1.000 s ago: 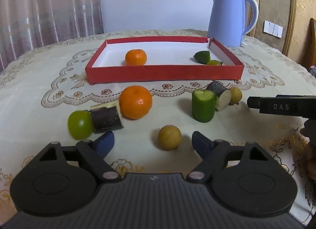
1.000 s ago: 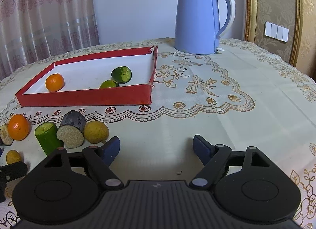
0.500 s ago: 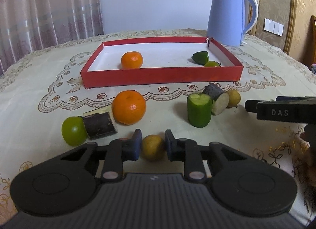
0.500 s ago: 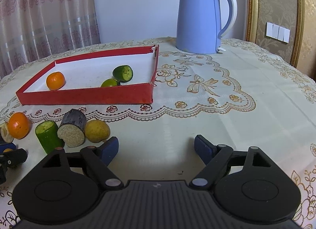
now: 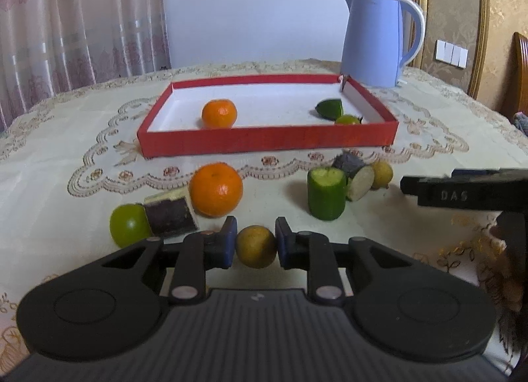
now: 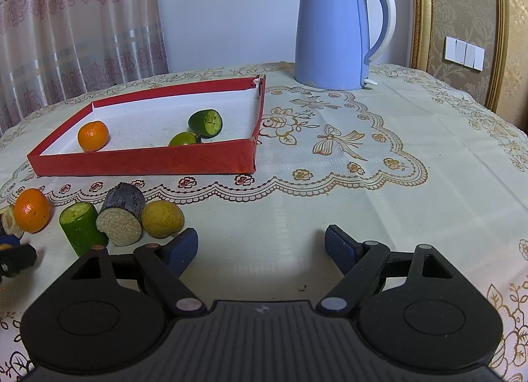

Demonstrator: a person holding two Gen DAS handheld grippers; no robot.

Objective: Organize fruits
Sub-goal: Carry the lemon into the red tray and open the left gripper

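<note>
Clamping both blue pads onto a small yellow-brown fruit (image 5: 256,246) on the tablecloth (image 6: 330,190), the left gripper (image 5: 256,245) now has its catch, after standing spread around the same fruit a second ago. The right gripper (image 6: 260,246) waits with jaws wide and nothing between them. In the red tray (image 5: 264,143) lie an orange (image 5: 219,113) and two green pieces; a larger orange (image 5: 216,189) and several cut pieces remain outside. A lift toward the tray looks likely next.
</note>
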